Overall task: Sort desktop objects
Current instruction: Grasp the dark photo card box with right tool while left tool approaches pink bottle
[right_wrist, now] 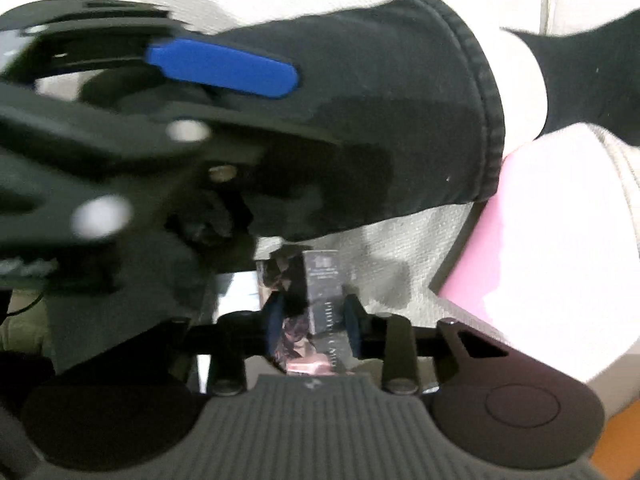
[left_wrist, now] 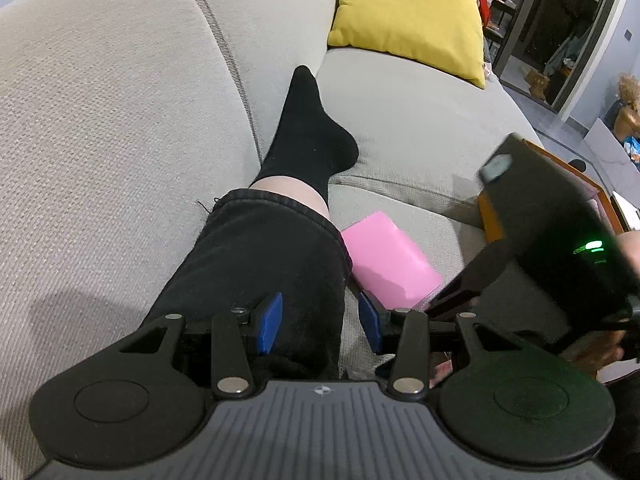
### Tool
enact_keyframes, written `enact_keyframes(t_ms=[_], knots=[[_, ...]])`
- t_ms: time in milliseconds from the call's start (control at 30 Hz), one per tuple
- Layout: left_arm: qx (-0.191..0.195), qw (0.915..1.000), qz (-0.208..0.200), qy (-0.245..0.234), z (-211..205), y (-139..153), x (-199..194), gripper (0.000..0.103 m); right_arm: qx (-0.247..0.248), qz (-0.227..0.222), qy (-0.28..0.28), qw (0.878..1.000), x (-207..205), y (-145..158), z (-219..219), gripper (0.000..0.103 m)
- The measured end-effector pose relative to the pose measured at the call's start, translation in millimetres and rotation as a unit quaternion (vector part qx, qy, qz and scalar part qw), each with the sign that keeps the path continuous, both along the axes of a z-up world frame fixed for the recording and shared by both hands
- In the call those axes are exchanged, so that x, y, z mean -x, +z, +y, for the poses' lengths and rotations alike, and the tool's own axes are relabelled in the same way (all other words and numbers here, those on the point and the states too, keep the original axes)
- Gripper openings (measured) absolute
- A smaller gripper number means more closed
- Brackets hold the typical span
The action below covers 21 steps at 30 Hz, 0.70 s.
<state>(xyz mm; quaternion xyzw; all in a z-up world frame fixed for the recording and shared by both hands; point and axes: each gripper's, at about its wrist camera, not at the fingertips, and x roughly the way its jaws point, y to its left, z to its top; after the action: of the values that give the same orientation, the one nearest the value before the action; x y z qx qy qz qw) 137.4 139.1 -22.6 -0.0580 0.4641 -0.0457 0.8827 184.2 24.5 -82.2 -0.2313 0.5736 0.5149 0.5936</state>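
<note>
In the right wrist view my right gripper (right_wrist: 313, 320) is shut on a small dark printed box (right_wrist: 322, 280), one blue pad against each side. The box stands just above the sofa seat beside a pink box (right_wrist: 520, 232). My left gripper (left_wrist: 320, 322) hangs open over a person's black trouser leg (left_wrist: 260, 264), its blue pads to either side of the cloth without pinching it. The pink box (left_wrist: 388, 264) lies on the seat just right of that leg. One blue finger (right_wrist: 224, 68) of the left gripper shows blurred at the upper left of the right wrist view.
A grey sofa (left_wrist: 100, 140) fills the left wrist view, with a yellow cushion (left_wrist: 408, 16) at the back. The person's black sock (left_wrist: 312, 132) rests on the seat. An orange-brown wooden tray (left_wrist: 490, 216) stands at the right, partly behind the right gripper's black housing (left_wrist: 552, 232).
</note>
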Motion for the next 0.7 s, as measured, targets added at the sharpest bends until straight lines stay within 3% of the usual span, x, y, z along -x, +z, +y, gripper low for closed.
enact_keyframes(t_ms=[167, 400, 567, 700], knots=[[-0.004, 1.0000, 0.000, 0.006, -0.6, 2.8, 3.1, 0.050, -0.011, -0.019, 0.027, 0.999, 17.7, 8.6, 2.1, 0.032], [-0.007, 0.9999, 0.001, 0.009, -3.5, 4.2, 7.5, 0.050, -0.018, 0.004, -0.018, 1.000, 12.0, -7.6, 6.5, 0.032], [-0.003, 0.9999, 0.001, 0.013, -3.6, 5.2, 7.2, 0.050, -0.031, -0.048, -0.011, 0.998, 31.4, 13.9, -2.6, 0.026], [0.010, 0.9999, 0.003, 0.012, -7.9, 3.4, 0.8, 0.050, -0.046, -0.050, -0.048, 0.997, 25.6, 32.9, -19.4, 0.024]])
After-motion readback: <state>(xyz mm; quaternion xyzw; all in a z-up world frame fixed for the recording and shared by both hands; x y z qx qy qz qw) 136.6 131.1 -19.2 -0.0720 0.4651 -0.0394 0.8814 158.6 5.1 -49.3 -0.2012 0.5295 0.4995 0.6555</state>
